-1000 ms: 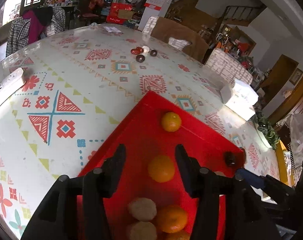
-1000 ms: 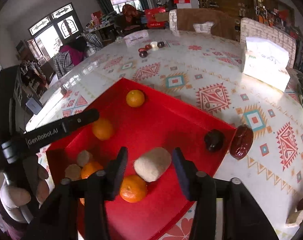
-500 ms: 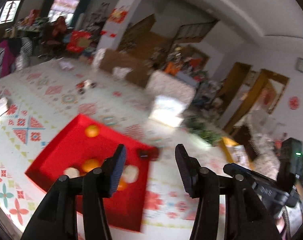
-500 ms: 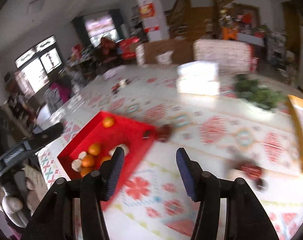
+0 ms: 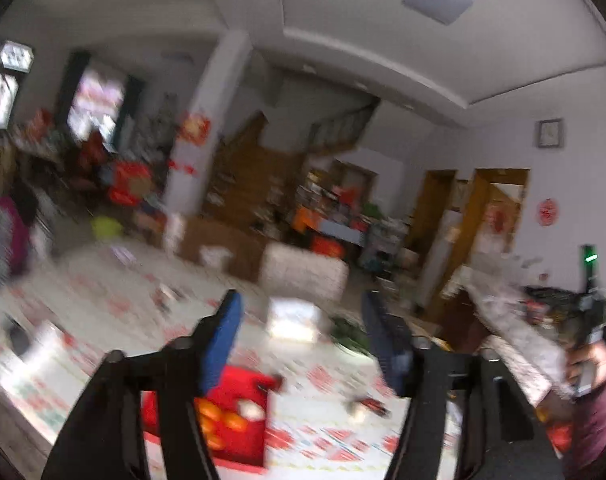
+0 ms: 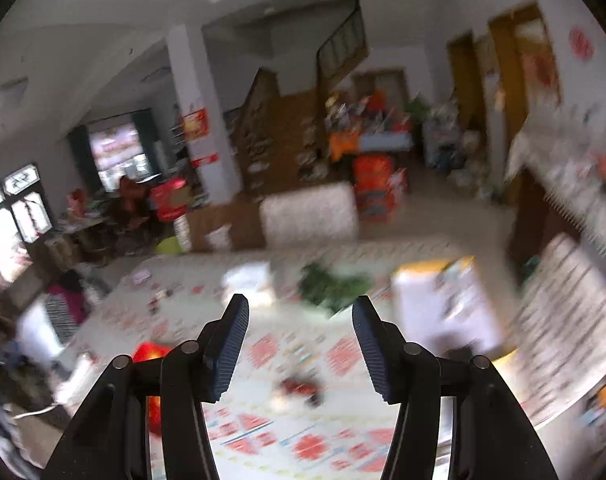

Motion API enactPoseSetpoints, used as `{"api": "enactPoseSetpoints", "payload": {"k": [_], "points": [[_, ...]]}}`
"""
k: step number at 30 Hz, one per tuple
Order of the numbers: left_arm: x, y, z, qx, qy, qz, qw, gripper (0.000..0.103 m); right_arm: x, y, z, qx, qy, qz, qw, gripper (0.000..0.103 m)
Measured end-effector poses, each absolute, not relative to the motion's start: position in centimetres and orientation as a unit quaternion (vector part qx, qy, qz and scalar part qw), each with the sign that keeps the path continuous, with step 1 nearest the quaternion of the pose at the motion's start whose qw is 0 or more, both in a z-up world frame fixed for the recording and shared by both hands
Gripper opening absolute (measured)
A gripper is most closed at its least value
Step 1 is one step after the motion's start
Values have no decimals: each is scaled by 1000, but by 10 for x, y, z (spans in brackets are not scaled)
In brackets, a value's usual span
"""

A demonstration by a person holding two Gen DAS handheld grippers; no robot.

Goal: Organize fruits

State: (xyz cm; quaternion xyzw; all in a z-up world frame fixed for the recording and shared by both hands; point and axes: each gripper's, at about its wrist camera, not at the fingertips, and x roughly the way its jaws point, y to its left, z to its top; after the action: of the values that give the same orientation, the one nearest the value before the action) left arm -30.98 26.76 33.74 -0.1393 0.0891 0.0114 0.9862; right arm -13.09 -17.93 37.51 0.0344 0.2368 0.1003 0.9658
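Observation:
Both views are blurred by motion. The red tray (image 5: pixel 239 396) lies far below on the patterned table (image 5: pixel 103 304), with several oranges (image 5: pixel 231 420) and a pale fruit (image 5: pixel 251 410) in it. My left gripper (image 5: pixel 301 336) hangs high above the table; its jaws are opening and nothing is between them. In the right wrist view the tray (image 6: pixel 149 354) shows only as a red patch behind the left finger. My right gripper (image 6: pixel 301 346) is open and empty, also well above the table. A dark red fruit (image 6: pixel 301 388) lies loose on the cloth below it.
A white tissue box (image 5: pixel 295 318) and green leaves (image 6: pixel 331 286) sit on the table's far side, a white-and-yellow box (image 6: pixel 443 304) at the right. Chairs (image 6: pixel 309 212) stand behind the table. A hand (image 5: pixel 591 360) holds the other gripper at the far right.
Both grippers have lifted high off the tray and tilted up toward the room. The tray has shrunk to the lower left of each view. The left jaws stand wider apart.

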Motion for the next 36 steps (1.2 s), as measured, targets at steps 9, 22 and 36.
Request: {"api": "enactPoseSetpoints", "payload": {"k": [9,22,36], "points": [[-297,295,371,-140,85,63,984,76,-147,-195,432,-13,222,80,972,82],[-117,163,171,-130,316,-111,933,70,-30,-138,106,23,405,190,894,63],[-12,82,42,-100,438,-143,882,46,19,-101,12,7,456,205,866,48]]}}
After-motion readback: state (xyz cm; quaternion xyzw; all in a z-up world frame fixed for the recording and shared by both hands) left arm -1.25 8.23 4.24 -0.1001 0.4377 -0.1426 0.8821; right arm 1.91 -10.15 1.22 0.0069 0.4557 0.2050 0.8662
